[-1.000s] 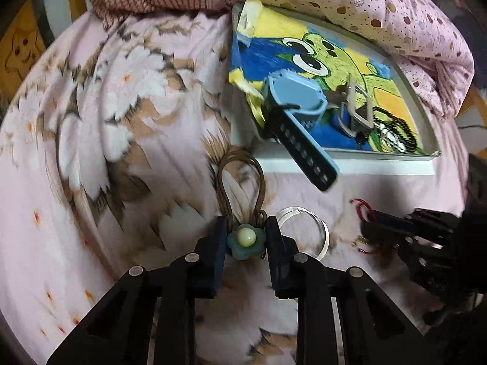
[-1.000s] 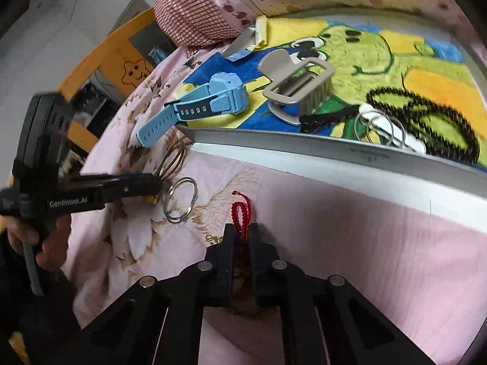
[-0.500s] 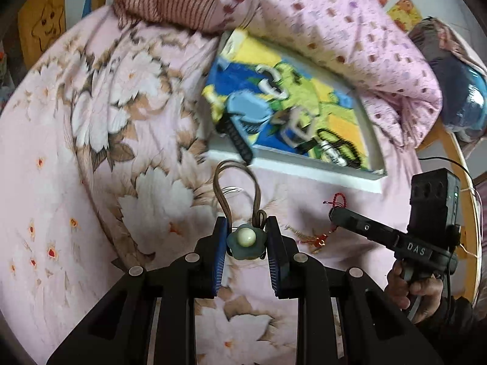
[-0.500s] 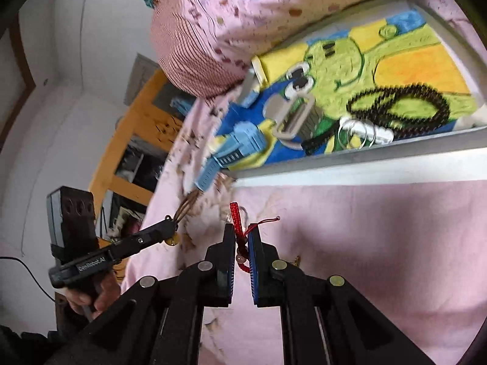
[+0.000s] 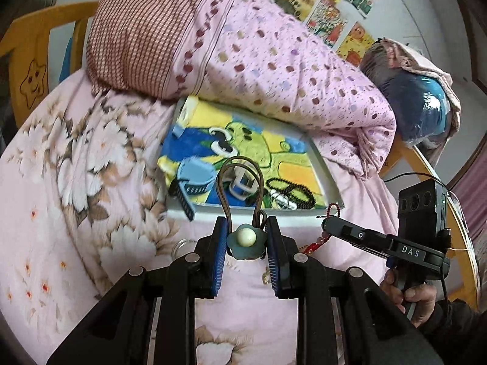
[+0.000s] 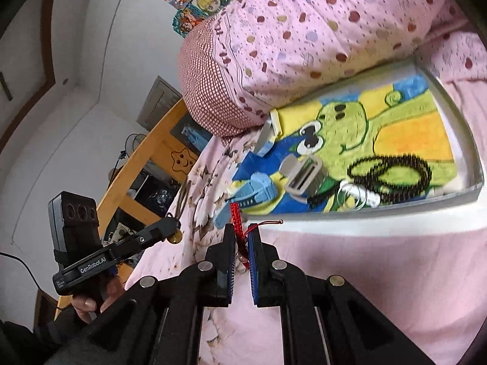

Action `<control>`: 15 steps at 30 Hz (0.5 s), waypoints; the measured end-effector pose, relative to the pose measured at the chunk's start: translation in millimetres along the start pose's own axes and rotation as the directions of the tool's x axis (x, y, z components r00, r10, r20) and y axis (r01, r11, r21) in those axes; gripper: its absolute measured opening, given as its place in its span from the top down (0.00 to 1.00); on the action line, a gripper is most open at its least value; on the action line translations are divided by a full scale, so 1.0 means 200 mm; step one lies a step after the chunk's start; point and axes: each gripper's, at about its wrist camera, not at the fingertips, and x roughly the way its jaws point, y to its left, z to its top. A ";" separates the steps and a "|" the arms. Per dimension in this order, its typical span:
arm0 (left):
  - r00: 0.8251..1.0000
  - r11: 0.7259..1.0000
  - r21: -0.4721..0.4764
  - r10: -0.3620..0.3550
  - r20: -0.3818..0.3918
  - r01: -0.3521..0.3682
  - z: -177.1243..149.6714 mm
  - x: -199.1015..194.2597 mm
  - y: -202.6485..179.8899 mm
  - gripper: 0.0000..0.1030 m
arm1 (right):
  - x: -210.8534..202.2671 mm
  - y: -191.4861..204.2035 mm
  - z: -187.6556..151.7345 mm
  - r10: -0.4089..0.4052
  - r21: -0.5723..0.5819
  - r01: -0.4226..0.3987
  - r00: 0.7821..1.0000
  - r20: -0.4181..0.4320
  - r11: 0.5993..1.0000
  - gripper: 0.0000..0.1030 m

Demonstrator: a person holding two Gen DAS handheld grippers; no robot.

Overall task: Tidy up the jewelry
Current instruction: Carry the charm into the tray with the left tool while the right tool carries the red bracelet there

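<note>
My left gripper [image 5: 246, 237] is shut on a brown cord hair tie with a teal flower and cream bead [image 5: 245, 238], held above the bed. My right gripper [image 6: 241, 238] is shut on a red beaded bracelet [image 6: 236, 223], also lifted; it shows in the left wrist view [image 5: 330, 213] too. A white tray [image 5: 322, 170] lined with a frog cartoon cloth holds a blue watch [image 5: 194, 179], a grey buckle [image 5: 242, 184], black beads [image 5: 292, 190] and clear rings [image 5: 281, 202]. The tray also shows in the right wrist view [image 6: 465, 164].
A clear bangle [image 5: 182, 245] lies on the pink flowered bedsheet [image 5: 70, 182] left of my left fingers. A dotted pink quilt [image 5: 289, 70] and checked pillow [image 5: 134, 36] lie behind the tray. A yellow bed rail [image 6: 143, 164] runs along the edge.
Both grippers have risen from the bedsheet with their pieces and tilted up toward the tray. The bangle stays on the sheet.
</note>
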 end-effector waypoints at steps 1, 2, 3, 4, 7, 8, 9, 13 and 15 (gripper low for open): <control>1.000 1.000 0.001 -0.001 0.009 0.001 0.01 0.01 0.00 0.80 | 0.01 -0.01 0.01 -0.004 -0.005 0.005 1.000 0.007 1.000 0.92; 1.000 1.000 0.001 -0.003 0.016 0.003 0.02 0.02 -0.01 0.80 | 0.01 -0.01 0.03 -0.009 -0.007 0.009 1.000 0.014 1.000 0.92; 1.000 1.000 0.001 -0.005 0.019 0.005 0.04 0.04 0.00 0.80 | 0.03 -0.02 0.05 -0.016 -0.012 0.016 1.000 0.024 1.000 0.92; 1.000 1.000 -0.003 -0.007 0.024 0.007 0.05 0.06 0.00 0.80 | 0.03 -0.03 0.06 -0.022 -0.016 0.023 0.999 0.029 1.000 0.92; 0.999 1.000 -0.024 -0.013 0.029 0.014 0.11 0.15 0.03 0.80 | 0.05 -0.07 0.11 -0.055 -0.028 0.056 0.997 0.046 0.998 0.92; 1.000 0.999 -0.032 -0.011 0.026 0.012 0.12 0.19 0.04 0.80 | 0.06 -0.09 0.13 -0.063 -0.020 0.064 0.997 0.050 0.998 0.92; 1.000 0.999 -0.036 -0.008 0.023 0.009 0.14 0.22 0.05 0.80 | 0.08 -0.12 0.14 -0.070 -0.011 0.071 0.996 0.053 0.997 0.92; 1.000 0.998 -0.061 -0.002 0.002 0.002 0.18 0.36 0.11 0.80 | 0.13 -0.18 0.18 -0.102 0.008 0.102 0.993 0.052 0.995 0.92; 1.000 0.998 -0.066 -0.009 -0.012 0.008 0.20 0.42 0.12 0.80 | 0.15 -0.22 0.20 -0.119 0.017 0.118 0.991 0.054 0.993 0.92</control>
